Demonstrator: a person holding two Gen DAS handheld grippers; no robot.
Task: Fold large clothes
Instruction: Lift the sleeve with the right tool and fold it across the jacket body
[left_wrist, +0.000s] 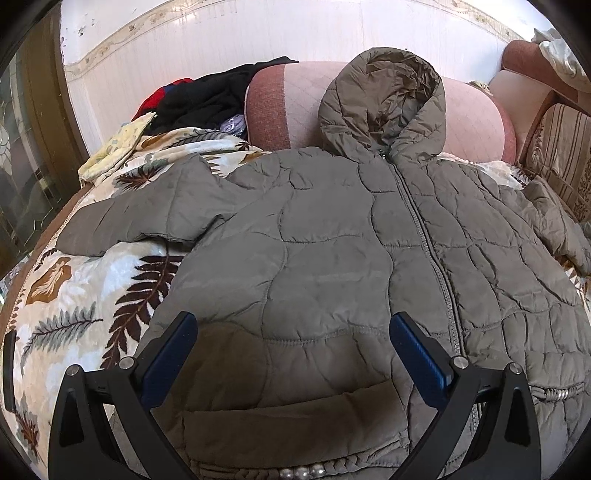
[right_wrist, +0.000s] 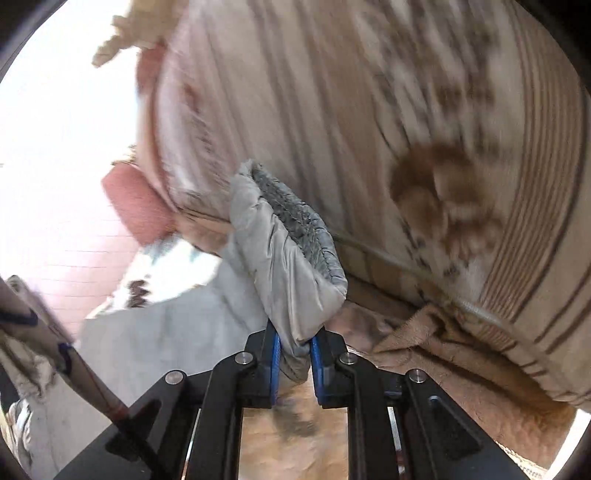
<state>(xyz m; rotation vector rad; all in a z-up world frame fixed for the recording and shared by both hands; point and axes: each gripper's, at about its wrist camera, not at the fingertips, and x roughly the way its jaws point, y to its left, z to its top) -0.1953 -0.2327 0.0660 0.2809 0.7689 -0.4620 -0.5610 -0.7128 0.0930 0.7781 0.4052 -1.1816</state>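
Your grey quilted jacket (left_wrist: 332, 229) lying zipped and face up across the leaf-print blanket (left_wrist: 85, 295), hood against the pink sofa back (left_wrist: 295, 107), your left tool (left_wrist: 291, 354) spread wide above its hem, your right tool (right_wrist: 295, 350) clenched on the sleeve cuff (right_wrist: 288, 251)

**Count of things on the sofa**

One grey-brown quilted hooded jacket (left_wrist: 332, 236) with two sleeves, one on the left, one on the right. One leaf-patterned fleece blanket (left_wrist: 81, 295) beneath it. One pile of black and red clothes (left_wrist: 199, 99) at far left. One pink quilted bolster cushion (left_wrist: 291, 107) behind. One striped beige cushion (left_wrist: 561, 155) at right. Two black grippers with blue pads: left gripper (left_wrist: 293, 332), right gripper (right_wrist: 295, 349).
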